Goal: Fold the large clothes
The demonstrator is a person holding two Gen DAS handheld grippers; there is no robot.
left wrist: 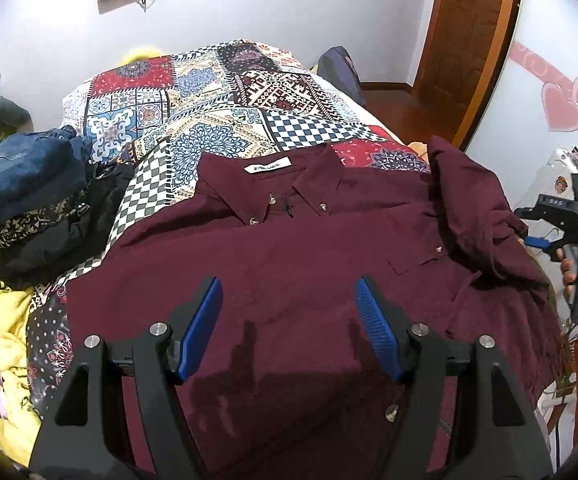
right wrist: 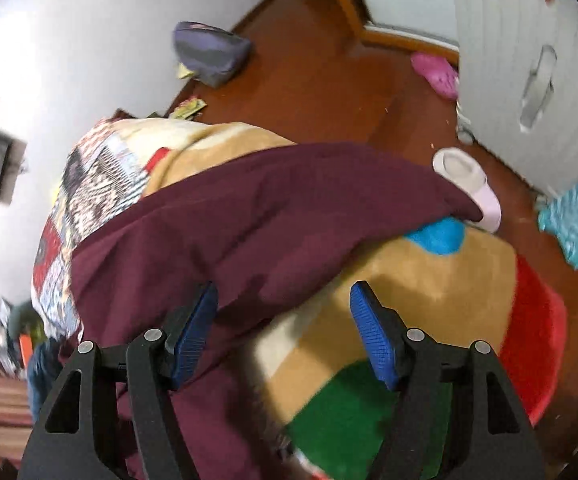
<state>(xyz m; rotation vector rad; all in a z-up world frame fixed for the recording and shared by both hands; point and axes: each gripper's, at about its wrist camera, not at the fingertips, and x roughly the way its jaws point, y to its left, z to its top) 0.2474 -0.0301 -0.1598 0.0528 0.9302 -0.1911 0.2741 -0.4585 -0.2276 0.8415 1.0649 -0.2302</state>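
Landmark: maroon button-down shirt (left wrist: 289,248), all places given relative to it.
Shirt position: spread front-up on the bed over a patchwork bedspread (left wrist: 193,120); collar and white neck label at the far end; hem nearest the left camera.
Right sleeve side: bunched in a loose heap at the shirt's right shoulder, partly draped over the bed edge above a multicoloured blanket (right wrist: 429,280).
Left hand-held gripper (left wrist: 289,320): jaws wide, poised above the lower front panel, nothing between the blue pads; contact with cloth not evident.
Right hand-held gripper (right wrist: 283,324): jaws standing well apart, nothing clamped; left pad just beside the shirt's edge, right pad over the blanket. Right-wrist view blurred.
Beside the shirt: pile of dark clothes and a denim garment (left wrist: 21,172) off its left side; floor, a white slipper (right wrist: 469,184) and a cabinet beyond its right side.
Step, judged: right side fold not yet set; sleeve heap needs re-gripping and laying flat.
Risk 1: overhanging sleeve sliding off the bed, cause being its own weight with no grip on it.
Risk 2: pinching blanket together with shirt edge, cause being the two lying in contact.
Risk 3: folding over the heap, leaving a lumpy, crooked fold.
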